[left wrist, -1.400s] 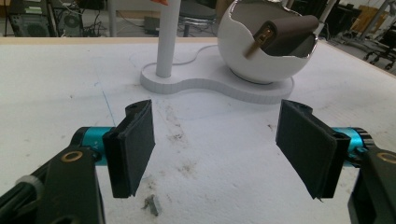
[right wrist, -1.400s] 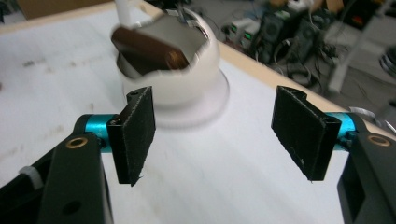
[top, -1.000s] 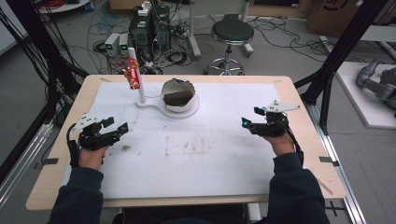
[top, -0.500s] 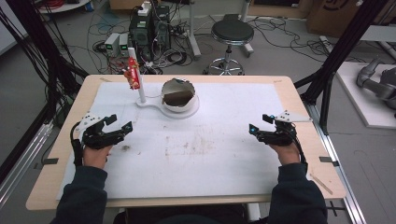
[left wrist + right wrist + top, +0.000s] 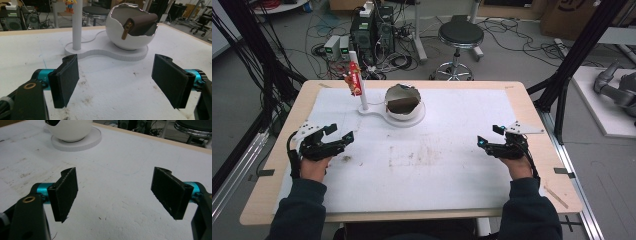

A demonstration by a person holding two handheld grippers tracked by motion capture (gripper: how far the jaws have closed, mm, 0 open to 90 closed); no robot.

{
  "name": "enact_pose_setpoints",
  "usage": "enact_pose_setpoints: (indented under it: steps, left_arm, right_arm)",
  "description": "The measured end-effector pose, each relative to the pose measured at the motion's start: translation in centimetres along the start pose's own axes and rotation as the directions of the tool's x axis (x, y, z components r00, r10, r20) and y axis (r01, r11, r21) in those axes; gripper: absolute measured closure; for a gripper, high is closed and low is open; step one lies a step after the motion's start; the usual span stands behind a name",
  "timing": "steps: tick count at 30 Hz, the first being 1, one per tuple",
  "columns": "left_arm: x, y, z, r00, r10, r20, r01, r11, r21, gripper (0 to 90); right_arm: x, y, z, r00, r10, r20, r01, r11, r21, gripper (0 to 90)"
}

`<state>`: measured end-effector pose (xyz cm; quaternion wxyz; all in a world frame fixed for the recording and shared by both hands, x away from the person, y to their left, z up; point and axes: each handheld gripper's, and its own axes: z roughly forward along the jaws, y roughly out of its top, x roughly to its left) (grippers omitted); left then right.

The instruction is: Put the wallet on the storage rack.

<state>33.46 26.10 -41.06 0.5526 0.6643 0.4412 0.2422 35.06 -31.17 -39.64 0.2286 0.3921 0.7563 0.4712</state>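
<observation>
Gaping wide, empty, left gripper (image 5: 115, 82), right gripper (image 5: 115, 195), glossy cracked-eggshell bowl (image 5: 130, 37)

On the surface (image 5: 447, 170), a stand (image 5: 392, 116) sits at the far middle. An egg-shaped bowl (image 5: 403, 100) stands on its right part, with a pouch (image 5: 140, 21) lying in it. A post (image 5: 361, 87) rises from its left part. The left claw (image 5: 332, 137) is at the near left, the right claw (image 5: 490, 136) well apart at the near right.
</observation>
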Motion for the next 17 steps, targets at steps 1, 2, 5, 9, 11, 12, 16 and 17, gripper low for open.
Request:
enact_pose_setpoints:
  steps: [1, 2, 5, 9, 11, 12, 16, 17]
  left_arm:
    - [0.00, -0.02, 0.04, 1.0000, -0.004, -0.001, 0.004, 1.0000, -0.004, 21.8]
    - [0.05, -0.03, 0.06, 1.0000, -0.006, -0.003, 0.006, 1.0000, -0.006, 21.8]
    - [0.16, -0.02, 0.06, 0.9999, -0.010, -0.006, 0.010, 0.9999, -0.007, 21.8]
    - [0.08, 0.04, 0.11, 1.0000, -0.004, -0.004, 0.004, 1.0000, -0.006, 21.8]
    - [-0.05, 0.03, 0.17, 1.0000, -0.001, -0.004, 0.001, 1.0000, -0.005, 21.8]
    - [-0.06, 0.03, 0.19, 1.0000, 0.005, -0.002, -0.005, 1.0000, -0.003, 21.8]
    - [-0.15, 0.04, 0.20, 1.0000, 0.004, -0.001, -0.004, 1.0000, -0.002, 21.8]
    - [-0.13, 0.04, 0.20, 1.0000, 0.004, -0.001, -0.004, 1.0000, -0.002, 21.8]
  right_arm:
    - [0.01, -0.01, -0.04, 1.0000, 0.004, 0.000, -0.004, 1.000, 0.001, 21.9]
    - [-0.04, -0.02, -0.04, 1.0000, 0.004, 0.001, -0.004, 1.000, -0.001, 21.9]
    - [-0.12, -0.11, -0.13, 1.0000, 0.007, 0.001, -0.007, 1.000, -0.001, 21.9]
    - [-0.25, -0.21, -0.21, 1.0000, 0.009, 0.003, -0.009, 1.000, -0.002, 21.9]
    - [-0.31, -0.25, -0.23, 0.9999, 0.012, 0.002, -0.011, 1.000, -0.004, 21.8]
    - [-0.32, -0.26, -0.25, 0.9999, 0.013, 0.002, -0.013, 1.000, -0.002, 21.9]
    - [-0.38, -0.25, -0.23, 1.0000, 0.010, 0.002, -0.010, 1.000, -0.006, 21.8]
    - [-0.34, -0.25, -0.24, 0.9999, 0.013, 0.000, -0.013, 1.000, -0.003, 21.9]
